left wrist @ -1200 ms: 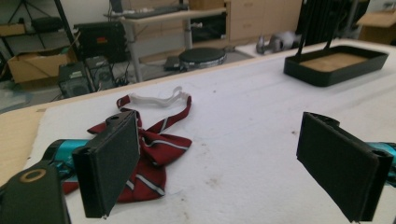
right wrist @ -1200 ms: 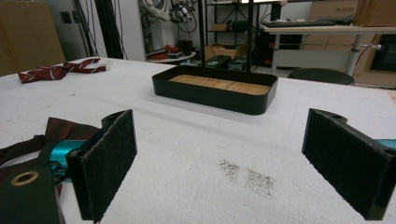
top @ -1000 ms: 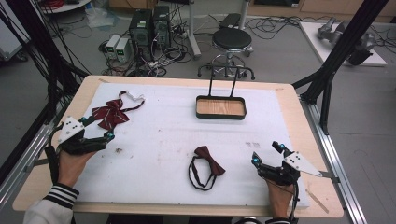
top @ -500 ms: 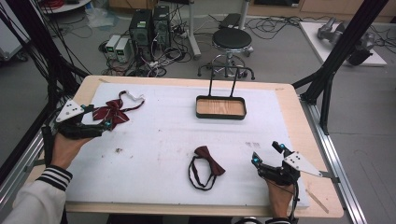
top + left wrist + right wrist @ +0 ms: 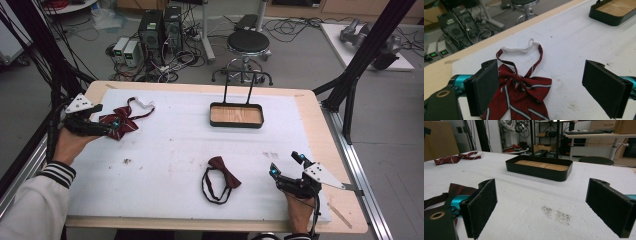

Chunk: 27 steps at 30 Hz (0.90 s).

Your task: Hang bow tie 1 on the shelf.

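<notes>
A red striped bow tie (image 5: 121, 123) with a white strap lies at the far left of the white foam mat. My left gripper (image 5: 106, 120) hovers at it, open; in the left gripper view the bow tie (image 5: 524, 87) lies between the jaws, close to the left pad (image 5: 485, 90), and I cannot tell if they touch. A dark maroon bow tie (image 5: 223, 170) with a black strap lies near the front middle. To its right my right gripper (image 5: 287, 165) rests open with nothing between its jaws (image 5: 541, 195); the maroon bow tie (image 5: 457, 188) shows behind its left jaw.
A black tray (image 5: 236, 125) with a wooden bottom and two upright rods stands at the back middle, straight ahead in the right gripper view (image 5: 536, 173). The white foam mat (image 5: 190, 145) covers the wooden table. A stool (image 5: 248, 42) and computers stand beyond the far edge.
My left gripper has moved away from the person and a little right, up to the striped bow tie. The right gripper and the maroon bow tie have stayed put.
</notes>
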Each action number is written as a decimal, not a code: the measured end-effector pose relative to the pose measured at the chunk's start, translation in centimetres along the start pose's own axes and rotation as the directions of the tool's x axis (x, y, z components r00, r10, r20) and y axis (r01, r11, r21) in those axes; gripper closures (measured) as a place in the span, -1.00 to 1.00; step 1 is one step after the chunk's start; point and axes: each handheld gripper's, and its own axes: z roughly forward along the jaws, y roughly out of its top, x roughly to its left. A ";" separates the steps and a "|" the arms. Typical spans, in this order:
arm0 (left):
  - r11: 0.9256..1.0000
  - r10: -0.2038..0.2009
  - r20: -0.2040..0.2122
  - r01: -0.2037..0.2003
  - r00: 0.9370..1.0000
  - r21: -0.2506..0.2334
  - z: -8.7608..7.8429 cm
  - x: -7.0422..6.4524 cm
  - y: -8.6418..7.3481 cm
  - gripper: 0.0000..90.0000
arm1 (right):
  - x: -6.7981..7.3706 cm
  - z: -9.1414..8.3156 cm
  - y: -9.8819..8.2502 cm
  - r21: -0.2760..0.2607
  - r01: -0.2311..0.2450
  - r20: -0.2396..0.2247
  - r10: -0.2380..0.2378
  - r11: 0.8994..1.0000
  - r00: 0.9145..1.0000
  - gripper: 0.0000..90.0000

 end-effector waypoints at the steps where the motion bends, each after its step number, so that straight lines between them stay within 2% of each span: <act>1: 1.000 -0.006 0.013 0.006 1.000 0.010 0.2 0.3 0.1 -0.68 | 0.0 0.0 0.0 0.000 0.000 0.000 0.000 1.000 1.000 -0.79; 15: 0.995 -0.009 0.003 0.009 1.000 0.103 2.5 1.8 1.0 -0.68 | -0.1 0.1 0.0 0.004 0.000 0.000 0.000 1.000 1.000 -0.79; 20: 0.992 -0.010 0.013 0.008 1.000 0.128 3.5 2.7 1.4 -0.68 | -0.1 0.1 0.0 0.004 0.000 0.001 0.000 1.000 1.000 -0.79; 23: 0.992 -0.013 0.023 0.010 1.000 0.127 4.0 3.2 1.6 -0.68 | -0.1 0.1 0.0 0.008 -0.004 0.005 0.004 1.000 1.000 -0.79; 27: 0.987 -0.012 0.030 0.007 0.999 0.161 4.9 3.6 1.6 -0.68 | -0.1 0.1 0.0 0.014 -0.005 0.009 0.005 1.000 1.000 -0.79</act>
